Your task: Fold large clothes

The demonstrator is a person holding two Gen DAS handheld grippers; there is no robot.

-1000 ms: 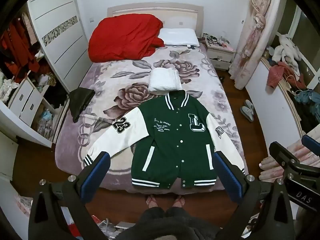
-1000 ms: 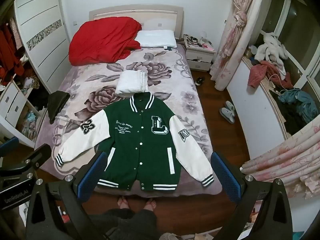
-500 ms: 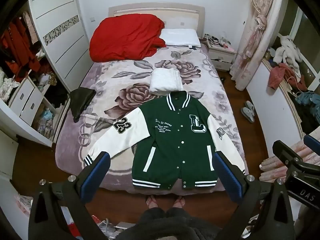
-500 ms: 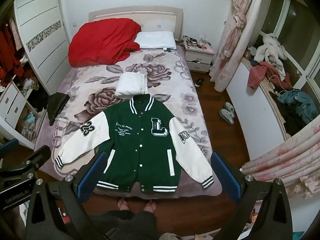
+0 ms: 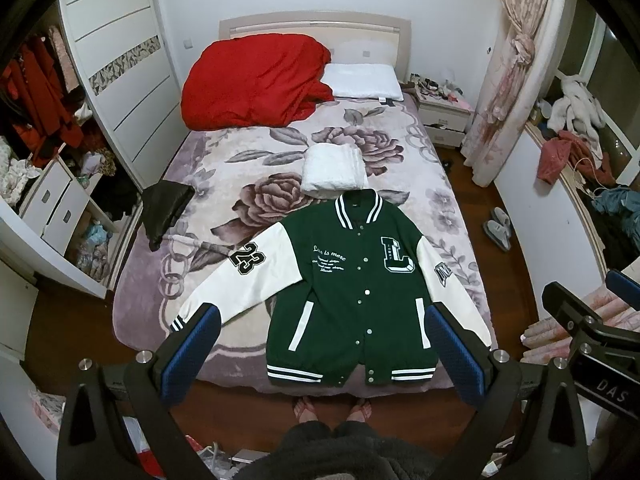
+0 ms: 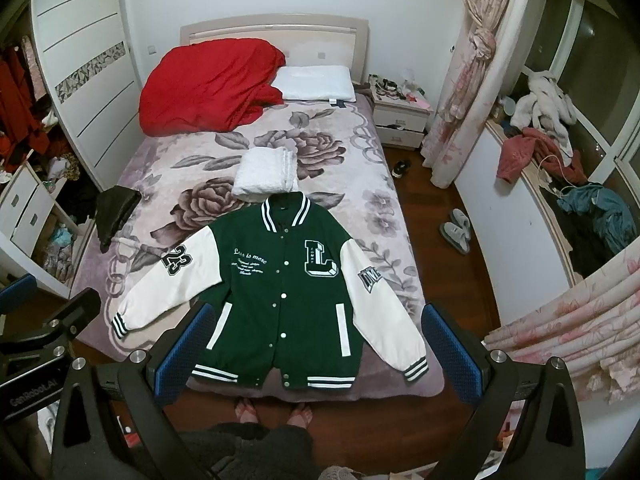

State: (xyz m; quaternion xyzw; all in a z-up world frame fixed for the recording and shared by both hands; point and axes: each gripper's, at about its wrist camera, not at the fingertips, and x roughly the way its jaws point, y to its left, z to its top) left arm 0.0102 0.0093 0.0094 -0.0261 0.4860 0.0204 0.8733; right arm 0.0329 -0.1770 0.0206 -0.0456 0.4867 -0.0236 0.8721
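Observation:
A green varsity jacket (image 5: 352, 292) with white sleeves lies flat, front up and buttoned, at the foot of the bed; it also shows in the right wrist view (image 6: 280, 292). Both sleeves are spread out to the sides. My left gripper (image 5: 320, 344) is open and empty, held high above the jacket's hem. My right gripper (image 6: 316, 352) is open and empty, also high above the hem. Neither touches the cloth.
A folded white garment (image 5: 334, 168) lies just beyond the collar. A red duvet (image 5: 256, 84) and a white pillow (image 5: 362, 82) lie at the headboard. A black garment (image 5: 164, 210) hangs at the bed's left edge. A wardrobe stands left; a cluttered ledge right.
Both views have shifted very slightly; the jacket and bed sit a touch lower in frame. The jacket has not moved and both grippers stay open.

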